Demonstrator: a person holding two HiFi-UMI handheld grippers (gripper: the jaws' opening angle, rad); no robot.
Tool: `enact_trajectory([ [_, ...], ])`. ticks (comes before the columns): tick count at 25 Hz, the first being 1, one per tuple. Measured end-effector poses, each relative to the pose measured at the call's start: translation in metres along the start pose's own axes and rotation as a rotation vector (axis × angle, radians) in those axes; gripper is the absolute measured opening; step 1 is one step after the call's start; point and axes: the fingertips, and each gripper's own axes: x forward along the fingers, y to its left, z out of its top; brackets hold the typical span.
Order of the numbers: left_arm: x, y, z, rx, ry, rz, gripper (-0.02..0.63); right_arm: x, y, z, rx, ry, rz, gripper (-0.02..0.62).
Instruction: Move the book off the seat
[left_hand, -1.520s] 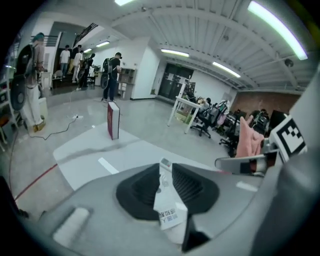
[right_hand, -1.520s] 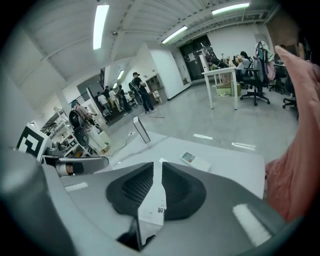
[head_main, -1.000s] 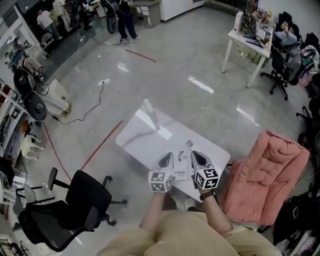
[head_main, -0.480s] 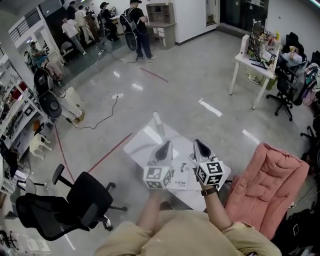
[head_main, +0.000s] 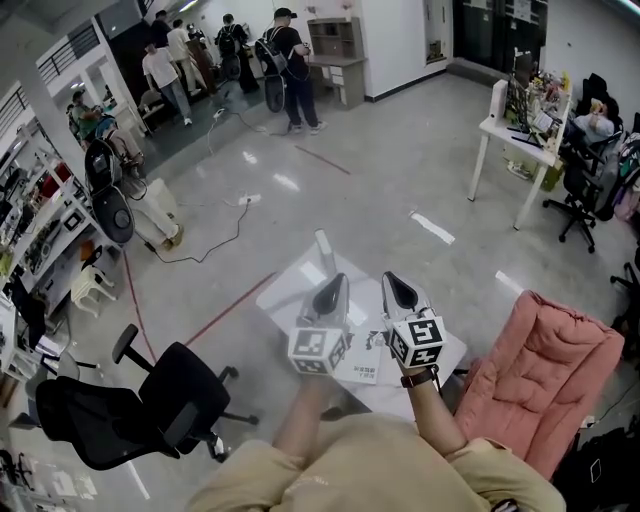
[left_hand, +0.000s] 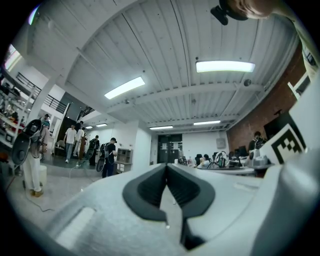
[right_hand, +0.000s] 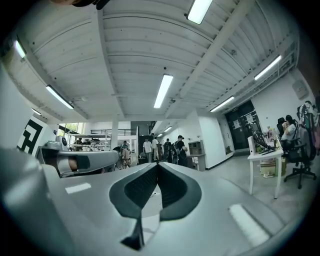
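Note:
Both grippers are raised in front of me, side by side, over a low white table (head_main: 292, 292). My left gripper (head_main: 331, 284) and right gripper (head_main: 394, 281) point forward, and both are shut on nothing. In the left gripper view the dark pads (left_hand: 166, 169) meet with only the room beyond them; the right gripper view shows its pads (right_hand: 157, 168) closed the same way. A thin white booklet (head_main: 364, 368) with print lies on the table below the marker cubes. A black office chair (head_main: 160, 400) stands at the left and a pink padded chair (head_main: 548, 365) at the right. I see no book on either seat.
An upright white post (head_main: 323, 246) stands at the table's far side. A white desk (head_main: 522, 140) and black chairs stand at the back right. Several people (head_main: 287, 62) stand far back, by shelves. A cable (head_main: 225, 222) and red floor tape (head_main: 225, 310) run at the left.
The view has tilted up, showing more of the room's far end. Both grippers stay raised and shut over the table, nearly in the same place.

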Motion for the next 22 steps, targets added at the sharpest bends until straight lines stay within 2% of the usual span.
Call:
enact_trajectory([
  [9, 0.010, -0.010, 0.008, -0.003, -0.017, -0.012, 0.002, -0.005, -0.012, 0.008, -0.016, -0.005, -0.017, 0.005],
  [15, 0.023, -0.018, -0.002, -0.016, -0.002, -0.041, 0.002, -0.008, -0.026, 0.004, -0.024, 0.010, -0.046, 0.005],
  [22, 0.036, -0.004, -0.021, -0.032, 0.031, -0.051, 0.002, 0.009, -0.035, -0.011, -0.017, 0.032, -0.068, 0.005],
])
